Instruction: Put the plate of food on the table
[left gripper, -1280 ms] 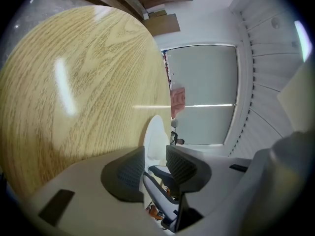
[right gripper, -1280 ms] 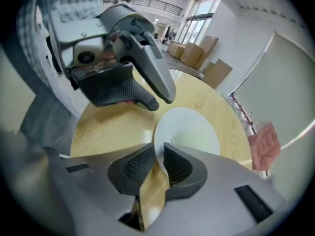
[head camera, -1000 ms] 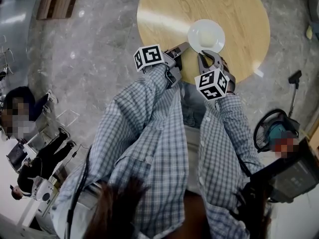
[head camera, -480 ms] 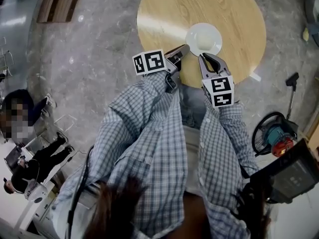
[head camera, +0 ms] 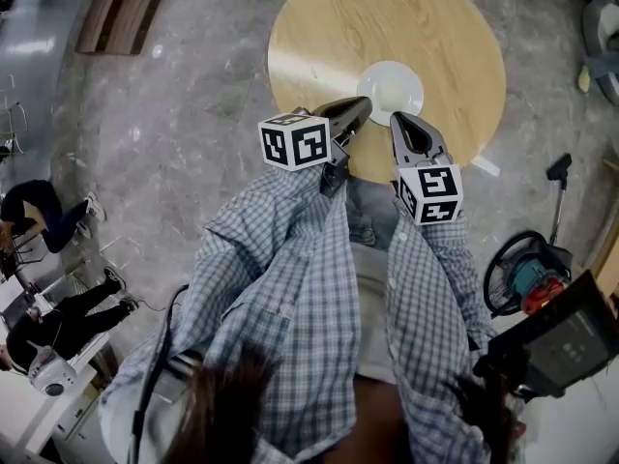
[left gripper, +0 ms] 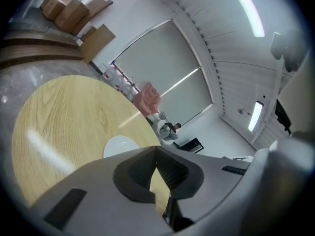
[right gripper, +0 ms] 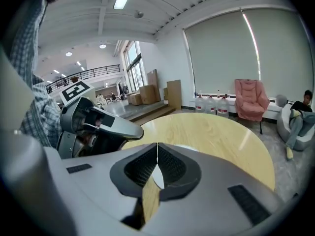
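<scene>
White plate (head camera: pixel 390 87) sits on the round wooden desk (head camera: pixel 435 27), toward its near edge. Left tongs (head camera: pixel 360 107) jaws have just closed tip to tip, nothing between. Right tongs (head camera: pixel 399 121) jaws also together, empty. The 2 tongs hang near the plate's rim, off it

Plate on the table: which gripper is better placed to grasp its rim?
Probably right gripper: the plate lies straight ahead of its shut jaws. The left gripper has just closed its jaws on nothing and points past the plate's side.
</scene>
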The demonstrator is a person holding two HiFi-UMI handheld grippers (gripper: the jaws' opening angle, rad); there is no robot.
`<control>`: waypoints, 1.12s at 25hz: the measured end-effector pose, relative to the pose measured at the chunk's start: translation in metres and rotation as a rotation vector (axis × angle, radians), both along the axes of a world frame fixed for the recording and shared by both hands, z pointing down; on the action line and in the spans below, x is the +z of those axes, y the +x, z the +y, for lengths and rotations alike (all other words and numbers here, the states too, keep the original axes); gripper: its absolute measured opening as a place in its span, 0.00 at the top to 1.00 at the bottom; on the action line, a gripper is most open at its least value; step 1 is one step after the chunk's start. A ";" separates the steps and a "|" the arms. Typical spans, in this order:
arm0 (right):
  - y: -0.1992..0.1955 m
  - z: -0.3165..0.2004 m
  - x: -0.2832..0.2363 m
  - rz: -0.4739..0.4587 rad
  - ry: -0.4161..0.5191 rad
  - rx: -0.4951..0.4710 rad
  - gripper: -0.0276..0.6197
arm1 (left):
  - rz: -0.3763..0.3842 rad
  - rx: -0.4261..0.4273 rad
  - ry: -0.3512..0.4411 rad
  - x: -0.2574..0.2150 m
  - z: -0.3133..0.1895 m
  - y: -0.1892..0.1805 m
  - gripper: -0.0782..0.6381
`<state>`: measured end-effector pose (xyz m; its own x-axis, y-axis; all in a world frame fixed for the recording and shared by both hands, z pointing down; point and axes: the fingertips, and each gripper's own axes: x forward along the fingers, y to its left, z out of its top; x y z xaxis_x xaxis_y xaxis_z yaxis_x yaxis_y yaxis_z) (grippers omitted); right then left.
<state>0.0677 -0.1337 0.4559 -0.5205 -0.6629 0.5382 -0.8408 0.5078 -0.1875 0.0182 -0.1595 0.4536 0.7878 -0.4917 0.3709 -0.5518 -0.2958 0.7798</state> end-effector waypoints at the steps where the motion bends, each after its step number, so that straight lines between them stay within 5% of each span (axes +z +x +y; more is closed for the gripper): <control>1: 0.001 0.000 -0.004 -0.006 0.007 0.005 0.94 | -0.009 0.011 0.024 -0.005 0.000 0.000 0.88; 12: 0.018 -0.008 -0.045 -0.075 0.103 0.078 0.94 | -0.077 0.029 0.146 -0.042 -0.001 -0.001 0.88; 28: 0.003 -0.010 -0.057 -0.099 0.121 0.022 0.95 | -0.095 0.077 0.183 -0.047 0.006 0.006 0.88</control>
